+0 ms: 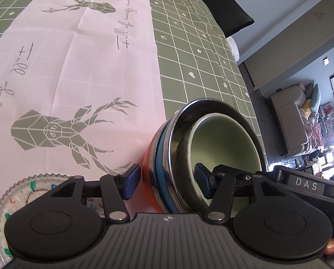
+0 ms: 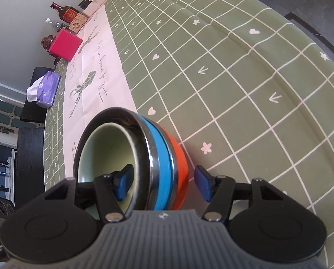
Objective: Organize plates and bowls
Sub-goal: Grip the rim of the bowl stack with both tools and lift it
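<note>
A nested stack of bowls stands on the table: an orange bowl (image 1: pixel 147 179) at the bottom, a blue-banded steel bowl (image 1: pixel 167 157) in it, and a pale green bowl (image 1: pixel 225 143) innermost. My left gripper (image 1: pixel 168 180) is open, its jaws astride the stack's wall, one finger inside the green bowl and one outside. My right gripper (image 2: pixel 161 185) is open and straddles the opposite wall of the same stack (image 2: pixel 160 157) in the same way. A clear scalloped plate (image 1: pixel 14 192) with coloured drawings lies left of the left gripper.
The table has a green grid cloth (image 2: pixel 234 89) with a pink deer runner (image 1: pixel 77 67). A red box (image 2: pixel 64 44), a tissue pack (image 2: pixel 46 89), bottles (image 2: pixel 68 13) and small boxes line the far edge. A black chair (image 1: pixel 227 11) stands beside the table.
</note>
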`<action>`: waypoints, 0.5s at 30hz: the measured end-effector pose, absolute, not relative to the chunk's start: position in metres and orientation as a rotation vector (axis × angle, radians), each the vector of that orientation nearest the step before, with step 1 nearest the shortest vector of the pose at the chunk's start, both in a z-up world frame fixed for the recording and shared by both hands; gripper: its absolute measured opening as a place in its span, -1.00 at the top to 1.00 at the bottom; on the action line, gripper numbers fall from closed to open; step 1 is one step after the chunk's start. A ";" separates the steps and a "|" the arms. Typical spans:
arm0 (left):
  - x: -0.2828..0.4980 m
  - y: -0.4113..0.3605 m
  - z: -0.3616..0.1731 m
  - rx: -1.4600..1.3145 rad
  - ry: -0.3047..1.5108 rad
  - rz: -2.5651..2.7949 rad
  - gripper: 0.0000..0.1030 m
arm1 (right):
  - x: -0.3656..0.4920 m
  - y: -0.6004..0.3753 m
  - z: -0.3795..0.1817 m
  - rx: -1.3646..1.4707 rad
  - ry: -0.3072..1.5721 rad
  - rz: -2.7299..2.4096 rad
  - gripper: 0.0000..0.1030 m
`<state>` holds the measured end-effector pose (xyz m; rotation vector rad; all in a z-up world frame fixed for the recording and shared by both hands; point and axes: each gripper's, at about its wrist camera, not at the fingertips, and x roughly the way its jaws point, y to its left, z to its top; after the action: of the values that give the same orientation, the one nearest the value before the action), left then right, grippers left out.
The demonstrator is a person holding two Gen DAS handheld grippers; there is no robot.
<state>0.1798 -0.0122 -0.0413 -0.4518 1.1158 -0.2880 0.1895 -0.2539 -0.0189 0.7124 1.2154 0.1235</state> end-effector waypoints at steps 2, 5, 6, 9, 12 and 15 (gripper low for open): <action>0.179 -0.014 -0.041 -0.445 1.113 -0.275 -0.14 | 0.189 -0.254 -0.022 0.731 1.229 0.128 -0.08; 0.179 -0.014 -0.040 -0.447 1.111 -0.272 -0.05 | 0.189 -0.256 -0.025 0.753 1.237 0.131 -0.02; 0.179 -0.015 -0.039 -0.442 1.111 -0.269 -0.04 | 0.189 -0.255 -0.025 0.752 1.237 0.131 -0.02; 0.177 -0.018 -0.037 -0.423 1.107 -0.256 -0.02 | 0.188 -0.254 -0.024 0.742 1.234 0.127 0.00; 0.175 -0.019 -0.034 -0.415 1.103 -0.235 0.02 | 0.187 -0.254 -0.024 0.735 1.232 0.127 0.02; 0.174 -0.023 -0.032 -0.398 1.100 -0.216 0.04 | 0.187 -0.254 -0.024 0.736 1.231 0.124 0.03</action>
<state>0.1741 -0.0228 -0.0319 -0.3979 1.1002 -0.2158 0.1866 -0.2544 -0.0236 0.7363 1.2309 0.1244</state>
